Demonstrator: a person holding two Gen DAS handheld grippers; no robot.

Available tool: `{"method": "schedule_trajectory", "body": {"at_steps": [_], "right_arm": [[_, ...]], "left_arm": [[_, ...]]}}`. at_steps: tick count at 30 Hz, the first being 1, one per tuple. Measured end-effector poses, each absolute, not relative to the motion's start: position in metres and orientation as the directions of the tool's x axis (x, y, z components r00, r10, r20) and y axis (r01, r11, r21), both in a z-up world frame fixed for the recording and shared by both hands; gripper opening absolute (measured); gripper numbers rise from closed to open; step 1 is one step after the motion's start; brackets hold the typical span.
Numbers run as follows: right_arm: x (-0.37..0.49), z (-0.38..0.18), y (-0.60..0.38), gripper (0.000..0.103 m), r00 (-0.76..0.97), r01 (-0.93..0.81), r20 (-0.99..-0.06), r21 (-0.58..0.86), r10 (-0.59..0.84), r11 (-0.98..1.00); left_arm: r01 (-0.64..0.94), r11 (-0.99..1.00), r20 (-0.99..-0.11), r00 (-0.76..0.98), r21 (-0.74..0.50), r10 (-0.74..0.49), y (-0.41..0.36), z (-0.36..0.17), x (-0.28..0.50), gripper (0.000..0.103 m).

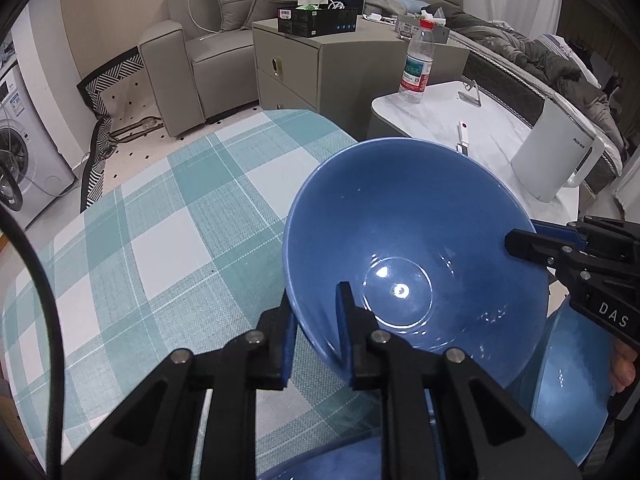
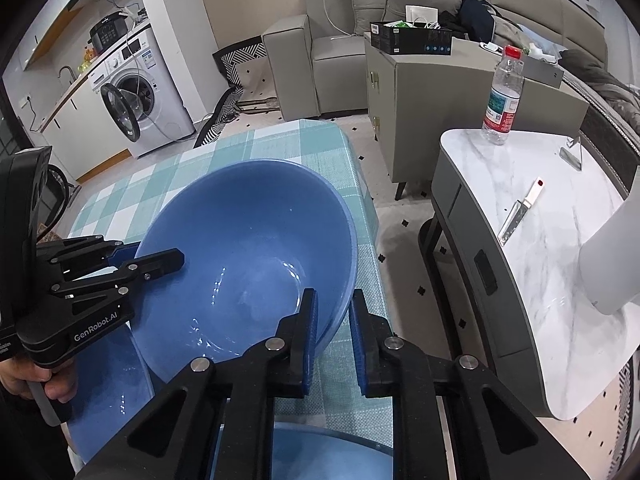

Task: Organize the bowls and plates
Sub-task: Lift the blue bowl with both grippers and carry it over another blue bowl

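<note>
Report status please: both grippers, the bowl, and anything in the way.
Left gripper shut on blue bowl rim; right gripper shut on opposite rim. Bowl tilted above checked tablecloth. More blue dishes close underneath; nothing else in the way.

The blue bowl [image 1: 416, 248] is glazed ceramic by the look of it — smooth and glossy, lamp glare pooling in its base. Under it the checked tablecloth [image 1: 160, 240] is a coarse woven cloth, matt. The left gripper [image 1: 316, 332] and right gripper [image 2: 334, 336] are matt black plastic with bright metal pins, their pads a dull blue rubbery stuff. The side table [image 2: 560, 248] has a polished marble-look top — on it a clear plastic bottle [image 2: 503, 96]. The sofa [image 1: 188, 52] is soft grey fabric.
</note>
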State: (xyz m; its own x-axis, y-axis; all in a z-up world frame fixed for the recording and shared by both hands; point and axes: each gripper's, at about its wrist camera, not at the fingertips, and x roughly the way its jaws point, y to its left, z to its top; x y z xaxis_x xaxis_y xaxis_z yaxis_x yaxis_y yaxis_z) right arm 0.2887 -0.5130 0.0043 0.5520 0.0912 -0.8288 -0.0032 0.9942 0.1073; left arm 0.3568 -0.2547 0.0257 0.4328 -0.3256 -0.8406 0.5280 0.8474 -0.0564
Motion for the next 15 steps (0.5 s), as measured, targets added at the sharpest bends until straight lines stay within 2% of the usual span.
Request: {"method": "schedule_trajectory", "body": {"at_steps": [15], "right_arm": [[0.269,0.036,-0.511,0.016,0.621,-0.007,-0.779,0.104,0.086,0.995]], "left_arm": [[0.517,0.852,-0.787,0.491,-0.082,-0.374,-0.248,0.055,0.349,0.016]]}}
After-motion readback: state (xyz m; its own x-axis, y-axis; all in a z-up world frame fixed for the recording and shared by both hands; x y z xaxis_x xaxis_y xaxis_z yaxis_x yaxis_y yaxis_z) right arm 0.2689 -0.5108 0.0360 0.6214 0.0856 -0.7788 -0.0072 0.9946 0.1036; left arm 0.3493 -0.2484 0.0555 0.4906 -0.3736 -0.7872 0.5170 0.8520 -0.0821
